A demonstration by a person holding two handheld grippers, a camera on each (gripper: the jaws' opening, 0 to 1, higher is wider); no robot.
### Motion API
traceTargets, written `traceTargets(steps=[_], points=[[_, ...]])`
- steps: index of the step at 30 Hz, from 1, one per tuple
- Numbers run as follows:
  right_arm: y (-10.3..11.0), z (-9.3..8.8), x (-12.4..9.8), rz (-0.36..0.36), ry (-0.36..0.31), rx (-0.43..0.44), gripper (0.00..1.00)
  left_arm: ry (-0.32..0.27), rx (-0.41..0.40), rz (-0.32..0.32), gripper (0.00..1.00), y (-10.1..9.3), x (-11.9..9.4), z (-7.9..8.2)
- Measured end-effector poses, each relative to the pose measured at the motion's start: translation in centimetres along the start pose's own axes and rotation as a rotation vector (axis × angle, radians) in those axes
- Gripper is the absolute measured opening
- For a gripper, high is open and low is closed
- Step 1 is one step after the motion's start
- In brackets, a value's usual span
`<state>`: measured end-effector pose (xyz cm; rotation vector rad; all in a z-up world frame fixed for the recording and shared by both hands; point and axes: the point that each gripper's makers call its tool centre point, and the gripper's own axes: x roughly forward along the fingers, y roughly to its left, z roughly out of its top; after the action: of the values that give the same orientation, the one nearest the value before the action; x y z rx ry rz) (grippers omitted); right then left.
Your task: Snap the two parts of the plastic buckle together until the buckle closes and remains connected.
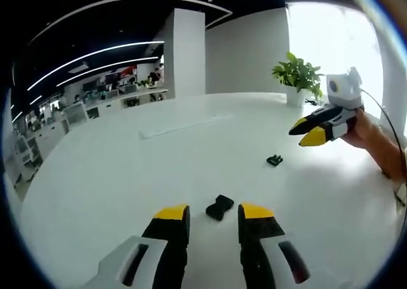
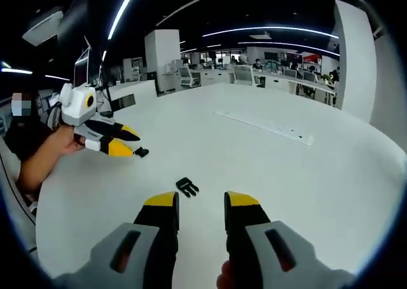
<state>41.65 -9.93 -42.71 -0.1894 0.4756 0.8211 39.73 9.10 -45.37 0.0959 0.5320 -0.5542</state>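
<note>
So both buckle halves sit apart on the white surface (image 1: 95, 193), each between a spread, empty claw, lined up for pickup: left claw (image 1: 213, 211) at its piece (image 1: 219, 207), right claw (image 2: 200, 200) at its pronged piece (image 2: 187, 186).

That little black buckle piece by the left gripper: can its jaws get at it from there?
Probably yes. The black buckle piece lies flat on the white table, just ahead of the left gripper, whose jaws stand open with nothing between them and it.
</note>
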Motion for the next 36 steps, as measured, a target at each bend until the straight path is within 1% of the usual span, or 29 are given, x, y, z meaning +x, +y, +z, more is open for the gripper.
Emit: traceTargets(steps=[7, 8, 10, 12, 18, 26, 31, 36], points=[[0.0, -0.3, 0.8, 0.01, 0.002, 0.002, 0.28, 0.006, -0.013, -0.004, 0.29, 0.0, 0.7, -0.8], [0.1, -0.3, 1.0, 0.014, 0.004, -0.002, 0.28, -0.019, -0.009, -0.002, 0.29, 0.2, 0.8, -0.6], [0.2, -0.4, 1.3, 0.018, 0.012, -0.015, 0.28, -0.024, -0.022, -0.005, 0.29, 0.2, 0.9, -0.6], [0.2, -0.4, 1.3, 0.019, 0.014, -0.019, 0.28, -0.017, -0.021, -0.01, 0.29, 0.1, 0.8, -0.2], [0.4, -0.4, 1.5, 0.022, 0.014, -0.025, 0.28, -0.012, 0.007, 0.0, 0.26, -0.1, 0.9, -0.3], [0.7, -0.6, 1.7, 0.03, 0.014, -0.037, 0.27, -0.012, 0.013, -0.005, 0.24, -0.6, 0.7, -0.3], [1.4, -0.6, 2.1, 0.06, 0.005, -0.045, 0.26, -0.016, 0.027, -0.006, 0.21, -1.0, 0.8, -0.2], [1.5, -0.6, 2.3, 0.064, 0.001, -0.056, 0.25, -0.02, 0.033, -0.009, 0.19, -1.1, 0.9, -0.1]])
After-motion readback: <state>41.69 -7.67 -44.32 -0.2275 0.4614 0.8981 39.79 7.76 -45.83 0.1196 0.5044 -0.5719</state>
